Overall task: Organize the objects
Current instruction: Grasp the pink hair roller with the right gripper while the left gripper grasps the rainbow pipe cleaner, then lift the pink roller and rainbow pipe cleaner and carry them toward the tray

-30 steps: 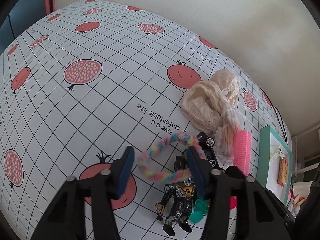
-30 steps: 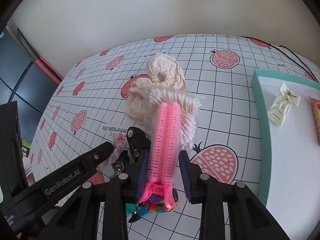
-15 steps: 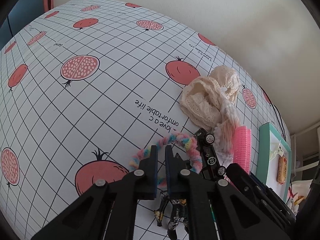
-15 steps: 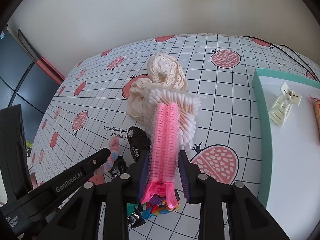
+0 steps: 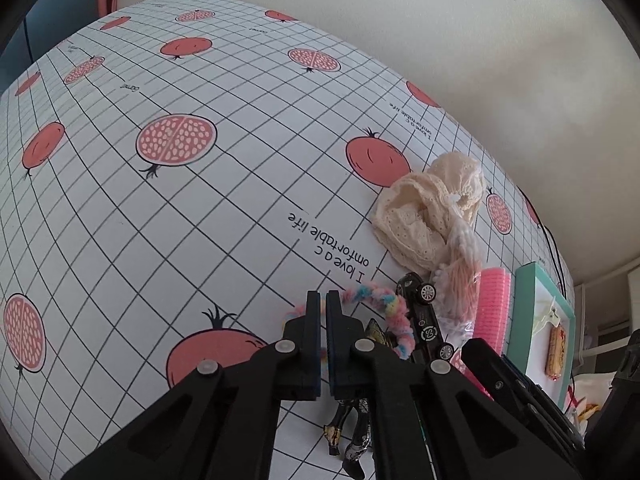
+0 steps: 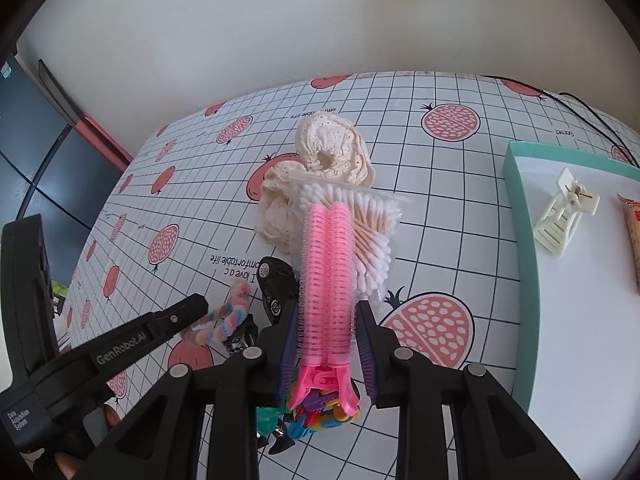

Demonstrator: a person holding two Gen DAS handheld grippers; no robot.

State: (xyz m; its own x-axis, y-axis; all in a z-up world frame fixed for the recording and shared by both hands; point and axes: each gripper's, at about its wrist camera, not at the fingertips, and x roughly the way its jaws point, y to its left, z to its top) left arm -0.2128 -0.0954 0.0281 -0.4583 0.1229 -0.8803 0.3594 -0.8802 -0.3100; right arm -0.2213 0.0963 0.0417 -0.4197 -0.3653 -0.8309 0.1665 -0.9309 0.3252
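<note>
Left wrist view, item 1: left gripper [image 5: 323, 300], jaws nearly together, pinching the near side of the pastel braided hair loop [image 5: 386, 308]; rest of loop hangs free to the right, over a black toy car [image 5: 424, 312] and a dark toy figure [image 5: 356, 428]
Right wrist view, item 2: right gripper [image 6: 326, 344], jaws narrow, clamped on a pink double hair roller [image 6: 328, 276], held near its clip end w/ the long end sticking fwd over a bag of cotton swabs [image 6: 372, 240] and cream lace fabric [image 6: 328, 156]
Item 3: teal tray [image 6: 520, 216] at right, holding a cream clip [image 6: 564, 212] and a packet at its far edge; prob. the drop-off spot

Risks, as I judge them:
- loop is soft, grip is on one thin strand; could slip out on the lift, or the free end snags the car or figure and drags them
- roller held near one end; may pivot in the pads or catch the swab bag
- both grippers work close together over one pile, so they could knock each other

Surface: white grid tablecloth [image 5: 200, 220] w/ pomegranate prints and upside-down lettering, smooth, prob. slippery
Room: plain cream wall behind, dark panel w/ pink edging at left, black cable at far right
</note>
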